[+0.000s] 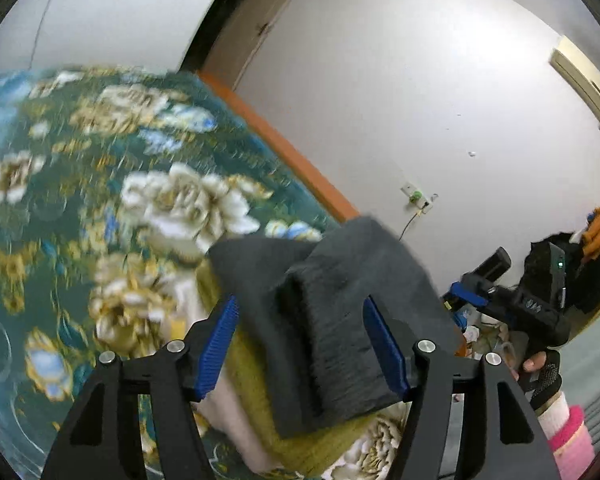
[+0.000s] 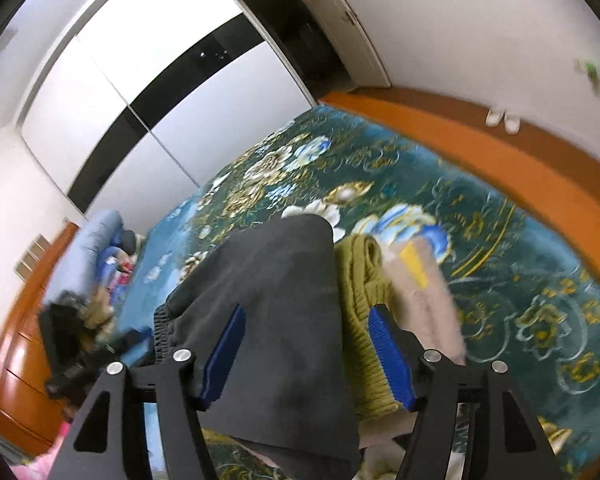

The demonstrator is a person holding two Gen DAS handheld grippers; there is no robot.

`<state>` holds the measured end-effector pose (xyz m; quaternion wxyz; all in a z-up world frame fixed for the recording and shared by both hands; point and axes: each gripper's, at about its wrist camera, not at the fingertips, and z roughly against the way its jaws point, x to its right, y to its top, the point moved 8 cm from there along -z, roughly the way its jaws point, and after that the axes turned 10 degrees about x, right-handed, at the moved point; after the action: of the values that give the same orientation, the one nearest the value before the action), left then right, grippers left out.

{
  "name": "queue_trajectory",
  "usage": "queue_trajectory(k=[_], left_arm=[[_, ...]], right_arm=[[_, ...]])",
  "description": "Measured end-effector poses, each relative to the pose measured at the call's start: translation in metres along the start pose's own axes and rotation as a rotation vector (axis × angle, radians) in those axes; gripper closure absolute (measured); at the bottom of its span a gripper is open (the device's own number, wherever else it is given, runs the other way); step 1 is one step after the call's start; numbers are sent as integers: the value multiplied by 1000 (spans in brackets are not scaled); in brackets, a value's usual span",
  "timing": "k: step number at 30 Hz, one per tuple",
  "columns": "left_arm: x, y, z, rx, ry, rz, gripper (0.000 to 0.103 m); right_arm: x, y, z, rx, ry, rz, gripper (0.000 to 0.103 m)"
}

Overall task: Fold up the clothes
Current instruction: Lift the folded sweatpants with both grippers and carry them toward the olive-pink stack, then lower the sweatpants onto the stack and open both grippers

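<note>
- Grippers: left gripper (image 1: 300, 344) and right gripper (image 2: 308, 354) both spread wide, gripping nothing.
- Folded grey garment (image 1: 340, 312) tops olive knit (image 2: 360, 292); careless nudge could topple the pile.

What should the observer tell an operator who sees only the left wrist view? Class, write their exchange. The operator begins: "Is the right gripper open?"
Observer: Yes. The right gripper is open, its fingers apart above the grey garment and the olive knit.
Operator: What kind of garment is the grey one?
Observer: It has a gathered waistband at its left edge.
Operator: What stands beyond the bed?
Observer: A white wardrobe with a black band across its doors.
</note>
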<state>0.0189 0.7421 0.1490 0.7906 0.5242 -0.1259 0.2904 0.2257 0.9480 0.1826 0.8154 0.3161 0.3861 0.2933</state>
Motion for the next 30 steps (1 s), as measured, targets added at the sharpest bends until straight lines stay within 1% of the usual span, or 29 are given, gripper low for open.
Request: queue_trajectory(k=[3,5,6,8,11,14,17,20,22,23,25,27,30], left_arm=[[28,9,-9,-2,-49,-91,37],[37,8,-22,-20,-54,-127,37],[41,7,-28,-29,-56,-142,37],[37,1,-40,-57,-45,-132,37],[21,-9,-59,-106,-13,-83,37],[9,-20,-69,-152,-15,-50,37],[9,-30,-77,-181,-9,-77,37],[11,-34,-81,-186,12,-121,37],[12,-34,-80,-179,29,-143,37],[14,-33,-73,-171,26,-145,37],[18,-31,-59,-155,19,-151,37],[25,-30,-43,-121,15,-180,37],[31,-35,-29,-98,2,-193,37]], right_arm=[[-34,1,-15,-31,-37,120,35],[-53,1,-29,-56,-35,184,35],[-62,1,-35,-66,-31,210,35],[-73,2,-52,-83,-36,249,35],[-71,0,-75,-109,-68,250,35],[-59,-4,-88,-143,-90,215,35],[-47,-9,-102,-178,-113,180,35],[-37,-14,-114,-209,-137,154,35],[-41,-15,-112,-199,-143,180,35],[-45,-16,-107,-187,-140,191,35],[-52,-18,-88,-152,-132,207,35],[-59,-21,-69,-116,-123,222,35],[-70,-26,-41,-63,-110,244,35]])
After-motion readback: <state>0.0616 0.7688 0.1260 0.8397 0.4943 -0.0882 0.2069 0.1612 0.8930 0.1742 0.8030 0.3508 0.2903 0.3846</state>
